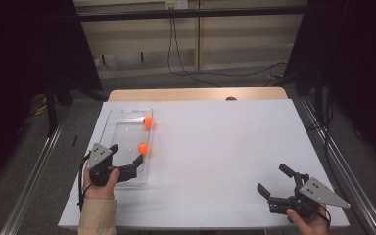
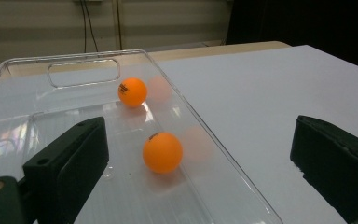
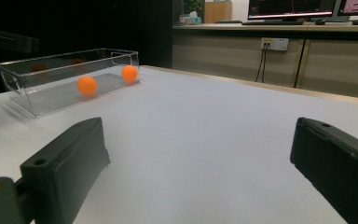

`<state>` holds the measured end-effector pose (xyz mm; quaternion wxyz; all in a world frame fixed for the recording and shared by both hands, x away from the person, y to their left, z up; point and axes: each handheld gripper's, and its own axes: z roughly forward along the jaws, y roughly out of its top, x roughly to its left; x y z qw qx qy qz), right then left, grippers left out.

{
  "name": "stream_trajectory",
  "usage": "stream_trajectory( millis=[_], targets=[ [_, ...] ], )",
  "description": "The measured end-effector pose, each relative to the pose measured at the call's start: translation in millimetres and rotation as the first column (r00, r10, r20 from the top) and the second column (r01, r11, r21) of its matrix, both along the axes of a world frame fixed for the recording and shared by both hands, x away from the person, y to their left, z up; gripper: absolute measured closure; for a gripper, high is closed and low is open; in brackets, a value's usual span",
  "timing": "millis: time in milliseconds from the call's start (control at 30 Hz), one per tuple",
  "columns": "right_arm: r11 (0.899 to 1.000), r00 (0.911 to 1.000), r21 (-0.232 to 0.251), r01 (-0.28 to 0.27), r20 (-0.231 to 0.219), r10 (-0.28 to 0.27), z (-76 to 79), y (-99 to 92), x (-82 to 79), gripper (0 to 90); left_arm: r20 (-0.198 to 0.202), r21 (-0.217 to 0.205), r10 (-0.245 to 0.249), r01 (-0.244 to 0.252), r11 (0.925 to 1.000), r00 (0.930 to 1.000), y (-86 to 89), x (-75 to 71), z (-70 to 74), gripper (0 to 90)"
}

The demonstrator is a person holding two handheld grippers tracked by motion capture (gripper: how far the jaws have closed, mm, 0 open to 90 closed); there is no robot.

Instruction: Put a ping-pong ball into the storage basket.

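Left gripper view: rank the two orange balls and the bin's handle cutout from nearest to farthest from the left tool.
1. Near orange ball, in the clear bin, just ahead between the jaws of the left tool.
2. Far orange ball, deeper in, by the right wall.
3. Handle cutout, in the far end wall.

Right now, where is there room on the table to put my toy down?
The big white stretch between the clear box and the right claw is bare. It is crowded inside the box, by two orange balls and the left claw.
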<state>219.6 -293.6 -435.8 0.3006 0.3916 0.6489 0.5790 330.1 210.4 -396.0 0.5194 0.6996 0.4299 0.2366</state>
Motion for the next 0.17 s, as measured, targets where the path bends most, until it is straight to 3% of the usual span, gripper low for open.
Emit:
stream_trajectory(
  millis=[167],
  targets=[
    [1.0, 1.0, -0.001, 0.001, 0.0, -0.001, -0.1, -0.3, 0.4, 2.9, 0.006, 0.007, 0.003, -0.003, 1.0, 1.0, 2.0, -1.8, -3.9, 4.1]
  ],
)
